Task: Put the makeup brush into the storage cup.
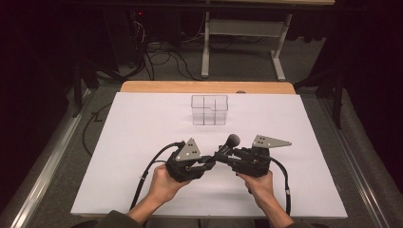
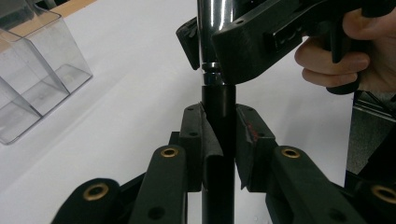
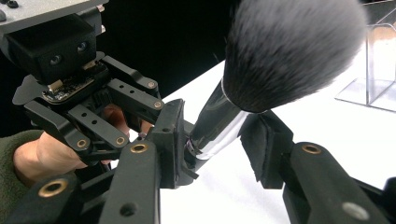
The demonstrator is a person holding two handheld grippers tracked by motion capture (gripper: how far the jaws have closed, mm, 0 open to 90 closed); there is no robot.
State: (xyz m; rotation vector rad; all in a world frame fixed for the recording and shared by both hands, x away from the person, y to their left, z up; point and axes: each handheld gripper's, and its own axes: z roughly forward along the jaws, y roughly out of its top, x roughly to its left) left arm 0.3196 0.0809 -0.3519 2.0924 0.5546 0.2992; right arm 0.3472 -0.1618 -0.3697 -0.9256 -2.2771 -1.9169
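Tilting up, the brush (image 1: 227,148) points its bristles toward the organizer (image 1: 209,109).

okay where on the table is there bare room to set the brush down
Bare white table lies left of the left gripper, right of the right gripper, and between the grippers and the clear organizer. It is crowded mid-table, where both grippers meet at the makeup brush.

Ahead of my claws the clear divided box (image 1: 209,109) is the one obstacle on the desk (image 1: 142,123); wide white surface lies open to both sides of it, and between it and my hands.
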